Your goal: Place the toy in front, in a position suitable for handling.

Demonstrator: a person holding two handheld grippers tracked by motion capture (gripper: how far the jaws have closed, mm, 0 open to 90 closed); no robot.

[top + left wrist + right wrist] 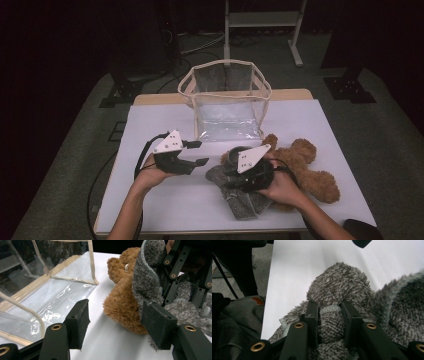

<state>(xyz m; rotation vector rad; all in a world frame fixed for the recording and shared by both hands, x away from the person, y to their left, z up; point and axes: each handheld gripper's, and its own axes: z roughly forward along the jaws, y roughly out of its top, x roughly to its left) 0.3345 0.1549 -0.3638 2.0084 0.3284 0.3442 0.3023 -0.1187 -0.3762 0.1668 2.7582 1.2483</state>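
In the high view, left of centre, the left gripper [199, 152] is hovering just above the white table covering [165, 120], its jaws spread wide and holding nothing. In the left gripper view those two black jaws are standing well apart at the bottom of the frame, pointing toward the brown plush teddy bear [122, 297] at centre and the grey fuzzy knitted garment [147, 277] draped against it at upper right. The clear plastic tote bag with beige trim [50, 292] is occupying the upper left of that view, lying apart from the bear.

Moving right in the high view, the bag [227, 100] is standing open at upper centre, with nothing visible inside. Below and to the right of it, the bear [305, 165] is lying on the covering, and the garment [240, 195] is spreading from it toward the lower centre. The right gripper [235, 170] is sitting over the garment where it meets the bear. In the right gripper view its jaws are clamping a fold of the grey fabric [330, 322] at lower centre.

Judging from this, the work appears to be at an early stage: one grip on the garment is made, the left gripper is not yet engaged, and whether the garment is going on or coming off the bear cannot be told. Nothing is in the bag yet.
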